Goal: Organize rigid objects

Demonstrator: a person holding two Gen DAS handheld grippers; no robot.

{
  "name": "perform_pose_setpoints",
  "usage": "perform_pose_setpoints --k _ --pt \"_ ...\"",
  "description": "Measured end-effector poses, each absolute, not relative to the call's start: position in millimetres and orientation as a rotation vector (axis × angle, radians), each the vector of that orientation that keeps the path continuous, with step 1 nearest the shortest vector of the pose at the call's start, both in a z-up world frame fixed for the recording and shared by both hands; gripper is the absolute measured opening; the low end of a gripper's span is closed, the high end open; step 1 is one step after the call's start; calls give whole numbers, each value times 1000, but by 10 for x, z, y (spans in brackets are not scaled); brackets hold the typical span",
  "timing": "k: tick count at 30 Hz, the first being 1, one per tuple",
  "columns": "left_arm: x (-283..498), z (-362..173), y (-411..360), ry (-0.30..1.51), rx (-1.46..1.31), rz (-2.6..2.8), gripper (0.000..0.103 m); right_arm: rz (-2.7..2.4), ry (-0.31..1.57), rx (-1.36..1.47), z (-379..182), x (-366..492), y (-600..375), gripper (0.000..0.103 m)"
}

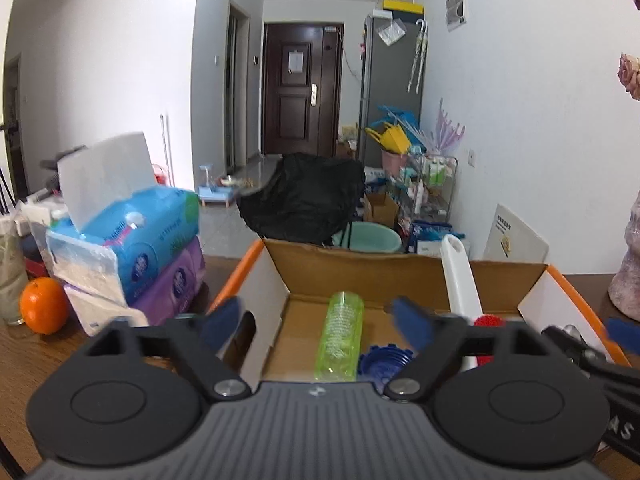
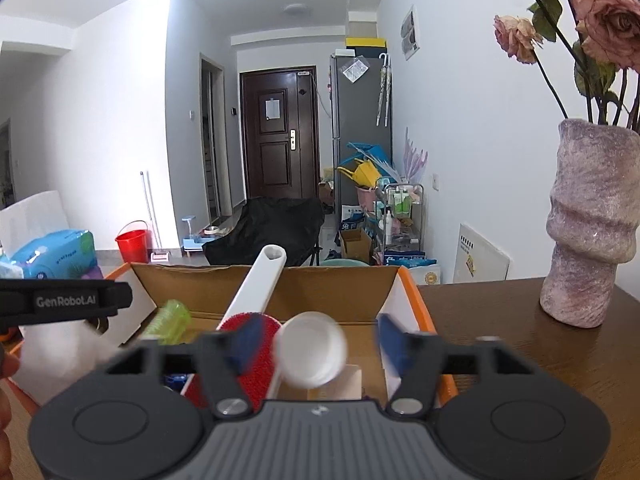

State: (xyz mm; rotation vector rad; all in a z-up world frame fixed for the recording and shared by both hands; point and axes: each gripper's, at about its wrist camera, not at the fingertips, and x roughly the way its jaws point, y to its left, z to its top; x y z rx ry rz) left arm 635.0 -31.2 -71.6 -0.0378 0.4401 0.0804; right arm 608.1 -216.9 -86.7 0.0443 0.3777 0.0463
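An open cardboard box (image 1: 360, 268) with orange-edged flaps stands on the wooden table. In it lie a green clear bottle (image 1: 342, 336), a blue ridged lid (image 1: 382, 362) and a white-handled brush with red bristles (image 1: 460, 276). My left gripper (image 1: 320, 320) is open and empty over the box's near side. My right gripper (image 2: 316, 340) is open over the box (image 2: 280, 280); a clear plastic cup (image 2: 310, 354), blurred, is between its fingers with gaps on both sides. The brush (image 2: 260, 280) and green bottle (image 2: 170, 320) show there too.
Stacked tissue packs (image 1: 136, 248) and an orange (image 1: 43, 310) sit left of the box. A pink-grey vase (image 2: 592, 224) with dried roses stands on the table to the right. The left gripper's body (image 2: 60, 300) is at the box's left side.
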Motion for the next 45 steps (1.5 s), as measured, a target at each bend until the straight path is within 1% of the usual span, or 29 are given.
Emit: perform_pose_setpoints --k 1,4,5,16,24,35,45 --pt "6326 -704 -311 424 -29 92 103 35 366 36 -861 6060 -2162 91" --pt "6308 -678 -291 423 -22 109 103 16 344 25 -830 6023 -2167 97" --pt "6314 -680 -275 431 -27 111 103 14 345 31 -832 6023 -2180 103" --pt "6150 -584 -211 419 -28 109 103 7 356 32 -776 5973 -2194 103" --pt "5789 -367 -206 399 -28 100 103 -5 344 10 -599 5716 -2193 103" --pt "5038 -112 -226 372 13 70 103 18 298 14 -283 4941 -2193 103" --pt "4147 110 -169 362 26 39 103 39 262 27 45 3996 -2264 103"
